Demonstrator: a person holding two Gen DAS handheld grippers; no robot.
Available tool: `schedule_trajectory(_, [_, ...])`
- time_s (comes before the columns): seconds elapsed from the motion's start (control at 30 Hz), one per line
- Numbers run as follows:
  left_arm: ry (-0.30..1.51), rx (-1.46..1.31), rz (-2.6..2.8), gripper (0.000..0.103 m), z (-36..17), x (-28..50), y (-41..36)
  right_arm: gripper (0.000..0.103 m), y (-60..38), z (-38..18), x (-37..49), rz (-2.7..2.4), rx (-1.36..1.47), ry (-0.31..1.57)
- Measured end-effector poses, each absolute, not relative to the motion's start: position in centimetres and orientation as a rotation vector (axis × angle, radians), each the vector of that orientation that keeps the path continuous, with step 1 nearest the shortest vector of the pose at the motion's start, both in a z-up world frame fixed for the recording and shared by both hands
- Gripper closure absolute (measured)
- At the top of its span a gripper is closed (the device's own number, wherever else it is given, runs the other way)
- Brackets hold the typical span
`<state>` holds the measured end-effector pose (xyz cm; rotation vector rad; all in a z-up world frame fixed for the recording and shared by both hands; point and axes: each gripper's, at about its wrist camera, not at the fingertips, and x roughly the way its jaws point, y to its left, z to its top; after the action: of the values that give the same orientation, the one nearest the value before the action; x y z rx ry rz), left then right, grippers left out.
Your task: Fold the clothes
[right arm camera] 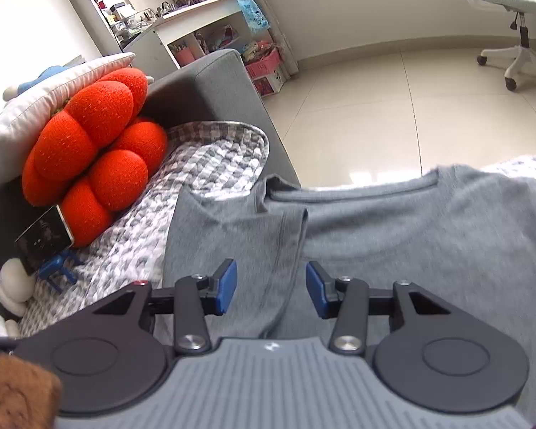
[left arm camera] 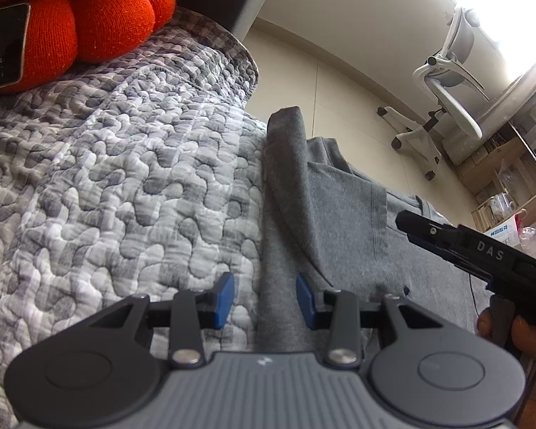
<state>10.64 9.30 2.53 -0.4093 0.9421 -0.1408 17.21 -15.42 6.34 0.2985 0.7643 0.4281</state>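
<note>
Hovering over the sofa, your left tool (left arm camera: pixel 264 298) has its blue pads spread with nothing pinched, straddling the left edge of the grey T-shirt (left arm camera: pixel 325 214) where it meets the quilted cover (left arm camera: pixel 107 178). Your right tool (right arm camera: pixel 271 291) is likewise spread and empty, above the shirt's folded-in sleeve (right arm camera: pixel 239 236). The shirt lies flat on the quilt, its collar (right arm camera: pixel 353 191) at twelve o'clock toward the floor side. At ten o'clock in the right wrist view sits an orange knotted cushion (right arm camera: pixel 89 143) with a phone (right arm camera: pixel 44 239) leaning against it.
</note>
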Motion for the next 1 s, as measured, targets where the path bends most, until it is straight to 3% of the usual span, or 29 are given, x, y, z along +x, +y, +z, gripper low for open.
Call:
schedule_trajectory(0.3, [0.941,-0.423,-0.121,0.063,1.7,12.4,9.2,0.057,-13.1,5.5,20.0,0.453,0.249,0.764])
schedule_trajectory(0.33, [0.942,-0.417,-0.119,0.063,1.8,12.4,9.1,0.06,-12.7,5.4,20.0,0.454,0.216,0.767])
schedule_trajectory(0.47, [0.943,-0.391,-0.112,0.063,1.9,12.5,8.6,0.092,-12.0,5.3,19.8,0.458,0.163,0.766])
schedule_trajectory(0.57, [0.941,-0.385,-0.112,0.063,1.9,12.4,8.5,0.097,-12.1,5.7,19.6,0.448,0.179,0.751])
schedule_trajectory(0.87, [0.934,-0.396,-0.12,0.062,1.7,12.6,8.6,0.097,-12.1,7.2,18.7,0.437,0.174,0.705])
schedule_trajectory(0.97, [0.934,-0.398,-0.126,0.062,1.6,12.6,8.7,0.083,-11.8,6.4,19.2,0.431,0.161,0.724])
schedule_trajectory(1.0, [0.934,-0.399,-0.129,0.062,1.6,12.6,8.7,0.071,-11.8,6.2,19.4,0.425,0.165,0.722])
